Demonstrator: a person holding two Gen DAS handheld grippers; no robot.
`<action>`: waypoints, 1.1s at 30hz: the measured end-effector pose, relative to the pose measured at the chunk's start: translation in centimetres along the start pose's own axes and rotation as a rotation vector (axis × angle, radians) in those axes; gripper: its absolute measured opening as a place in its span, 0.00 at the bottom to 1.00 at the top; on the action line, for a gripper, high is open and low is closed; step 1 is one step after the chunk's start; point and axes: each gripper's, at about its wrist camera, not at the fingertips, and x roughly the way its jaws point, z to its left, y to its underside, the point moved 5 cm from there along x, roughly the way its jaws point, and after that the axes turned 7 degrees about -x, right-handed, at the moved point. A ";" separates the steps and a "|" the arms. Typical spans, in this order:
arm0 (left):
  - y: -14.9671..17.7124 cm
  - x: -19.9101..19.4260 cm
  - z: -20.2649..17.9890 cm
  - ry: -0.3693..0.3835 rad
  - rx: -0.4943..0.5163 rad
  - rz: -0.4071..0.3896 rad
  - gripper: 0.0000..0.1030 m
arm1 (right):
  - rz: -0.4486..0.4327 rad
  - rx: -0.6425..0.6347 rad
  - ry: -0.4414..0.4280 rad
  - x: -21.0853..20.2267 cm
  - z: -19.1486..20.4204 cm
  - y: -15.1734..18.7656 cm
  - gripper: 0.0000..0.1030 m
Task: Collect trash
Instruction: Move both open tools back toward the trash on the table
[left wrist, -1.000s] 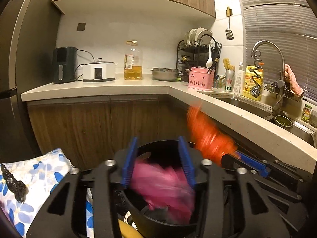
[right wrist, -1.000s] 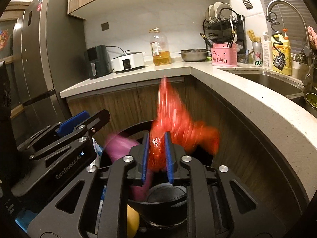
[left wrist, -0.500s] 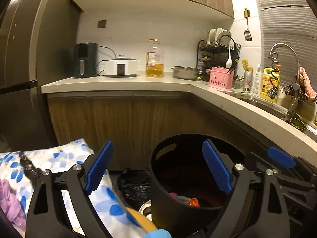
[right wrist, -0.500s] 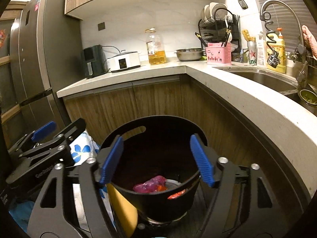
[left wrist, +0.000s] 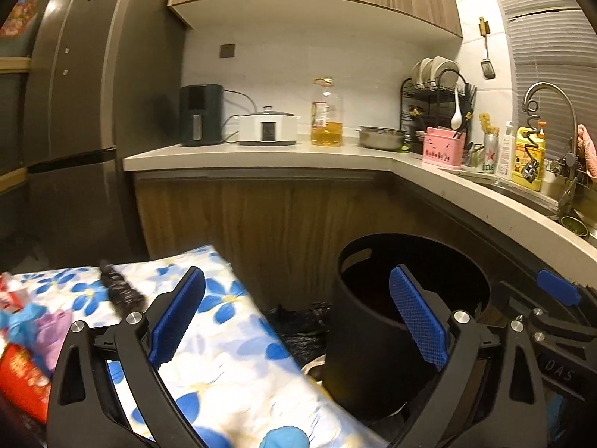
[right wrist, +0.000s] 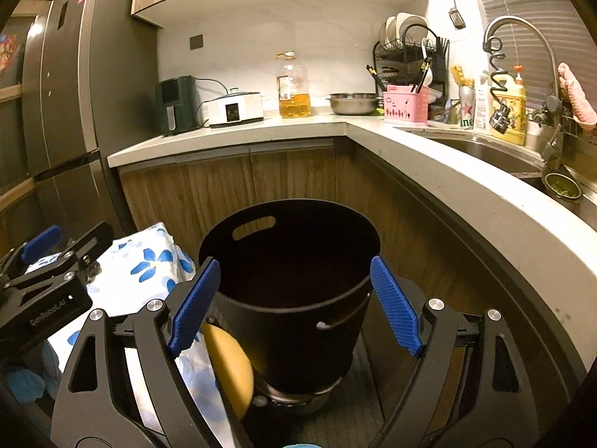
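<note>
A second ago both grippers held crumpled wrappers over the black bin (right wrist: 291,283); now the left gripper (left wrist: 298,321) and right gripper (right wrist: 294,298) are empty, fingers spread wide, so that load is judged dropped inside. The left one has swung left of the bin toward the flowered cloth (left wrist: 224,336), where a red packet (left wrist: 20,380) and other scraps remain.

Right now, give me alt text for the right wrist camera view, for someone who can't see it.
The open, empty right gripper hovers above a black bin on the floor beside a curved kitchen counter. To the left lie a blue-flowered cloth and the left gripper; a yellow rounded object sits against the bin's side.
</note>
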 end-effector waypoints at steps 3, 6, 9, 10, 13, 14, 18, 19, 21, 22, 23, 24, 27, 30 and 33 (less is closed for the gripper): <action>0.6 -1.6 1.2 -0.022 -0.014 -0.003 0.94 | -0.020 -0.006 0.011 -1.3 0.5 0.1 0.80; 1.3 -3.1 2.7 -0.051 -0.032 0.002 0.94 | -0.039 -0.017 0.008 -2.7 1.4 0.4 0.81; 2.1 -4.8 4.5 -0.102 -0.050 -0.004 0.94 | -0.053 -0.021 0.003 -3.8 2.4 0.8 0.81; 2.4 -5.4 5.3 -0.125 -0.056 -0.008 0.94 | -0.058 -0.021 0.000 -4.1 2.8 0.9 0.81; 3.2 -7.0 7.3 -0.180 -0.066 -0.016 0.94 | -0.063 -0.024 -0.022 -5.0 4.2 1.5 0.81; 3.4 -7.5 8.0 -0.197 -0.070 -0.018 0.94 | -0.063 -0.025 -0.028 -5.2 4.5 1.6 0.81; 3.9 -9.7 10.6 -0.263 -0.078 -0.039 0.94 | -0.058 -0.033 -0.069 -5.9 6.6 2.3 0.81; 4.0 -10.2 11.3 -0.281 -0.080 -0.046 0.94 | -0.060 -0.036 -0.077 -6.1 7.0 2.4 0.81; 4.4 -11.6 13.2 -0.323 -0.092 -0.058 0.94 | -0.065 -0.046 -0.100 -6.6 8.2 2.7 0.81; 4.6 -12.2 14.0 -0.342 -0.095 -0.062 0.94 | -0.067 -0.050 -0.113 -6.8 8.8 2.8 0.81; 4.8 -12.7 14.8 -0.366 -0.097 -0.067 0.94 | -0.068 -0.056 -0.126 -7.0 9.5 2.9 0.81; 5.0 -13.3 16.1 -0.401 -0.099 -0.073 0.94 | -0.069 -0.062 -0.142 -7.2 10.3 3.0 0.81; 5.7 -14.7 18.8 -0.468 -0.108 -0.073 0.94 | -0.071 -0.076 -0.183 -7.8 12.4 3.2 0.81; 6.5 -15.9 22.1 -0.529 -0.130 -0.056 0.94 | -0.077 -0.089 -0.219 -8.3 14.4 3.4 0.81; 7.0 -16.7 24.1 -0.556 -0.135 -0.043 0.94 | -0.082 -0.096 -0.256 -8.7 16.5 3.5 0.81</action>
